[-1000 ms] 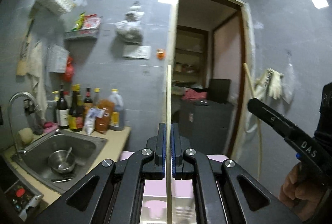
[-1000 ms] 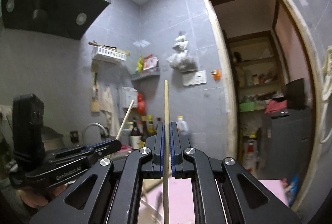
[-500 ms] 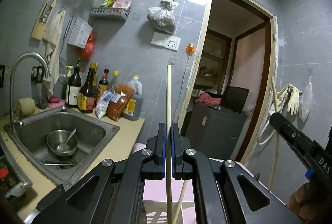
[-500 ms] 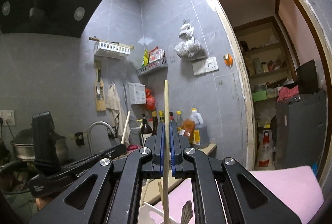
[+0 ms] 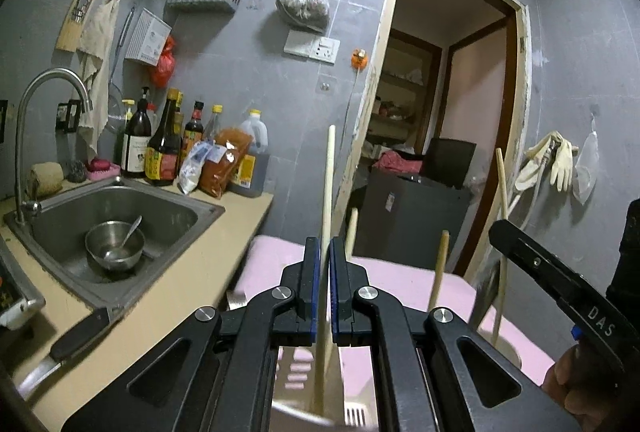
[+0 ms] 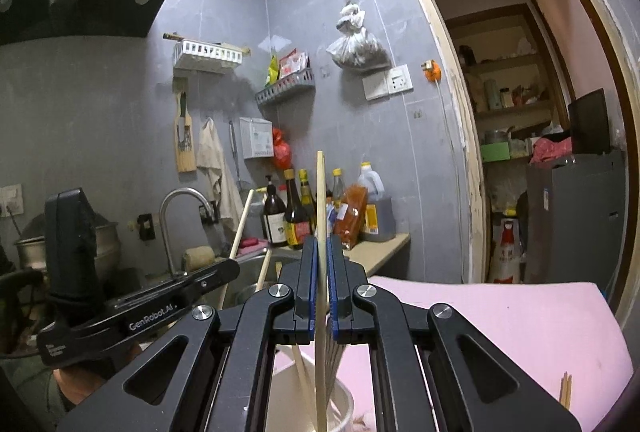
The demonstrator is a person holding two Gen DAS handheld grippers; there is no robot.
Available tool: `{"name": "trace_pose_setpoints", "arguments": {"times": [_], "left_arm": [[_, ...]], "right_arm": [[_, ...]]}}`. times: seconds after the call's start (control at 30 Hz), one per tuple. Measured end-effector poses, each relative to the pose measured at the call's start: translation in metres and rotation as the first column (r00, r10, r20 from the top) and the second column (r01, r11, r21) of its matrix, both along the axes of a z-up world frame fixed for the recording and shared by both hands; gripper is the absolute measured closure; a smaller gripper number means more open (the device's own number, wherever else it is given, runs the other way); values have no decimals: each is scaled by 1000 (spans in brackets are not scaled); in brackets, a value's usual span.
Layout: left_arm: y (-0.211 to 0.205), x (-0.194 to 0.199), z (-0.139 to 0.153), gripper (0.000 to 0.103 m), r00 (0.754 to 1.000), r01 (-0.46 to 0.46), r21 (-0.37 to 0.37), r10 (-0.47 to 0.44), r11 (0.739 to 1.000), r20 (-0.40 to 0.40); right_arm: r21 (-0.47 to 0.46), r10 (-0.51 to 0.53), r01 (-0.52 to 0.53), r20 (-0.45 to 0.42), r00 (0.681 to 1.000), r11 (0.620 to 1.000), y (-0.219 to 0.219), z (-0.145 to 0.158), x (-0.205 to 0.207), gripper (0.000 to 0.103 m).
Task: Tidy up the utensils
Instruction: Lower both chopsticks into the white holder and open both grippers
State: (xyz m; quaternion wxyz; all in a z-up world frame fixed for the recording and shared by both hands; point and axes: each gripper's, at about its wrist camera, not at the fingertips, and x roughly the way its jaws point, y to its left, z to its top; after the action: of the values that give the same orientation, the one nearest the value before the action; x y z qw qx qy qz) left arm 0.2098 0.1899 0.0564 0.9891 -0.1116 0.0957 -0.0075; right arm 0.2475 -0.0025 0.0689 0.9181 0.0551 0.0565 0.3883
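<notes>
Both wrist views look level along their fingers, close over the counter, sharing sink and doorway.

You brought both tools down. Your left tool now holds its chopstick over the white holder. Your right tool has put its chopstick into the cup.

Two pale wooden chopsticks stand upright above a white holder
</notes>
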Motion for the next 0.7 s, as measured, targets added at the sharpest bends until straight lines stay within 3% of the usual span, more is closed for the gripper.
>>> {"name": "trace_pose_setpoints", "arguments": {"times": [0.47, 0.6, 0.7], "left_arm": [[-11, -17, -7, 97, 996, 44, -14, -45, 999, -77], [-18, -25, 2, 81, 997, 46, -10, -47, 999, -60], [-24, -30, 11, 74, 998, 55, -17, -56, 998, -36]], "right_arm": [[-28, 19, -20, -35, 999, 999, -11, -4, -9, 96], [-16, 11, -11, -17, 1000, 1000, -20, 2, -15, 82], [-28, -21, 22, 23, 1000, 999, -30, 10, -20, 81]]}}
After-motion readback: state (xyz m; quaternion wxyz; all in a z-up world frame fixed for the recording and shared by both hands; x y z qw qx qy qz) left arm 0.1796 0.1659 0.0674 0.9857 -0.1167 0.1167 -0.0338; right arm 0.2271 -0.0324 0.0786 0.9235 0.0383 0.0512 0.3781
